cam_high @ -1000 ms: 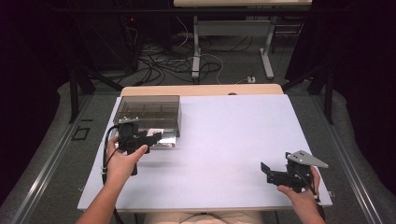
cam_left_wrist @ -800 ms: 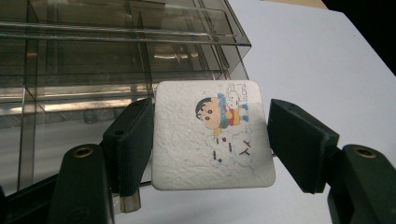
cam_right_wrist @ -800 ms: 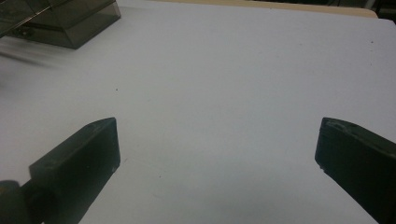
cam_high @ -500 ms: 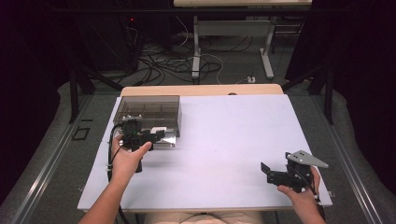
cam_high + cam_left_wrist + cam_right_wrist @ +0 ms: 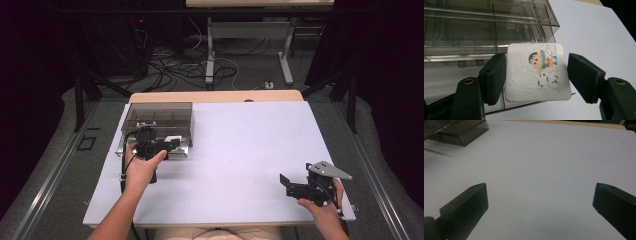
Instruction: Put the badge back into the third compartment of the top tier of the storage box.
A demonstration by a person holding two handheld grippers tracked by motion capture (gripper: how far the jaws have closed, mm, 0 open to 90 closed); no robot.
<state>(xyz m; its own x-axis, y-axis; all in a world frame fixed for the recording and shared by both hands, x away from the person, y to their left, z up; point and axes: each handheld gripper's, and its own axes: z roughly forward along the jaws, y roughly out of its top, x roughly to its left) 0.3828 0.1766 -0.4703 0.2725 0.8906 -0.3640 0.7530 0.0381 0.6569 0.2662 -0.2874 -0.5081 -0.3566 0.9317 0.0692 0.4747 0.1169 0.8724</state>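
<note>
The left gripper (image 5: 172, 145) sits at about ten o'clock on the white table (image 5: 250, 150), just in front of a smoky transparent organiser box (image 5: 159, 117) with several compartments. In the left gripper view its fingers (image 5: 495, 77) are closed on a white square coaster (image 5: 537, 72), one pad against each side edge, as tight as the piece allows. The coaster is held roughly flat, face up towards the camera, showing a cartoon of a dark-haired child in bright clothes with a small white dog and some lettering. It hangs just in front of the box's open front, over a clear drawer edge, and whether it touches the box cannot be told. The person's left hand (image 5: 142, 170) wraps the gripper's handle, with a black cable looping beside the wrist. The right gripper (image 5: 292, 187) rests at about five o'clock near the table's front edge, well apart from the box, a grey three-cornered plate on top. In the right gripper view its fingers (image 5: 465, 207) stand wide apart over bare table, holding nothing.
</note>
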